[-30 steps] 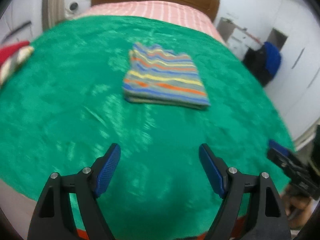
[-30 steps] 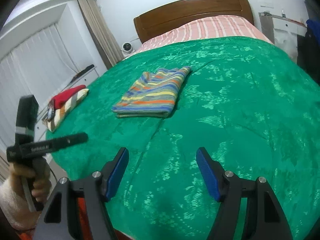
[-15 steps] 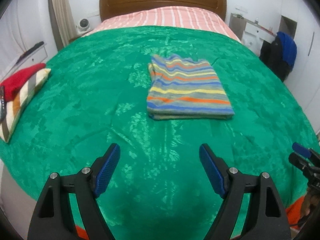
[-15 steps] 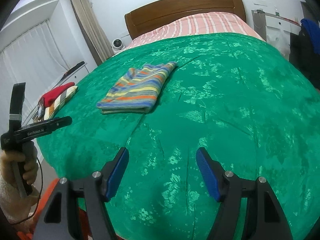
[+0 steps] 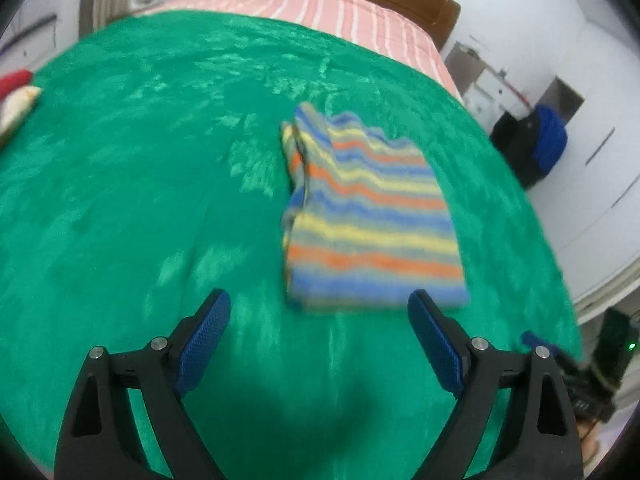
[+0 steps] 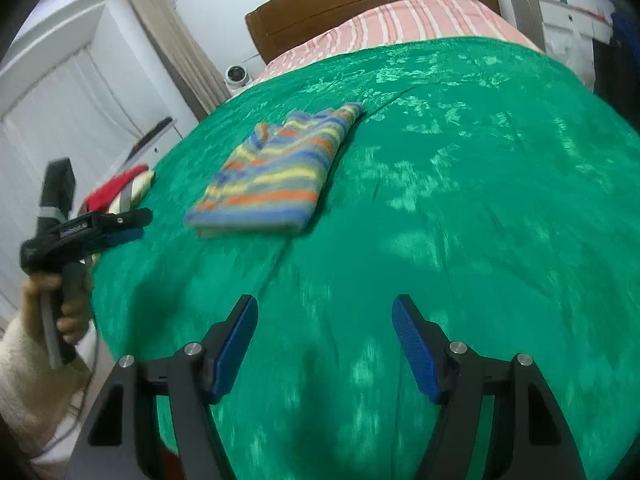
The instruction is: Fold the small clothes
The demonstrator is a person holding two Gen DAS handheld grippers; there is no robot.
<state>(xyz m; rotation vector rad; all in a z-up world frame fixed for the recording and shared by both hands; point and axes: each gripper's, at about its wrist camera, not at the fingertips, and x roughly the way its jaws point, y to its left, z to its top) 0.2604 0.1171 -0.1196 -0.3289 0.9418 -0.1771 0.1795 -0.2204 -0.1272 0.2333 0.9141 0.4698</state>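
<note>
A folded striped garment (image 5: pixel 368 216) in blue, yellow and orange lies flat on the green bedspread (image 5: pixel 140 200). My left gripper (image 5: pixel 320 308) hovers just short of its near edge, jaws opening wide with nothing between them. In the right wrist view the same striped garment (image 6: pixel 276 180) lies further off to the upper left. My right gripper (image 6: pixel 324 316) hangs open over bare green cover. The left gripper (image 6: pixel 136 220) shows there at the left edge, held by a hand in a cream sleeve.
A red and striped pile of clothes (image 6: pixel 120 188) sits at the left edge of the bed. Pink striped bedding (image 5: pixel 320 12) and a wooden headboard (image 6: pixel 360 4) lie beyond. A dark chair with a blue item (image 5: pixel 548 144) stands at the right.
The left gripper has swung toward the striped garment, which now looks nearer and larger, and its jaws have widened. The right gripper has shifted a little; its jaws are unchanged.
</note>
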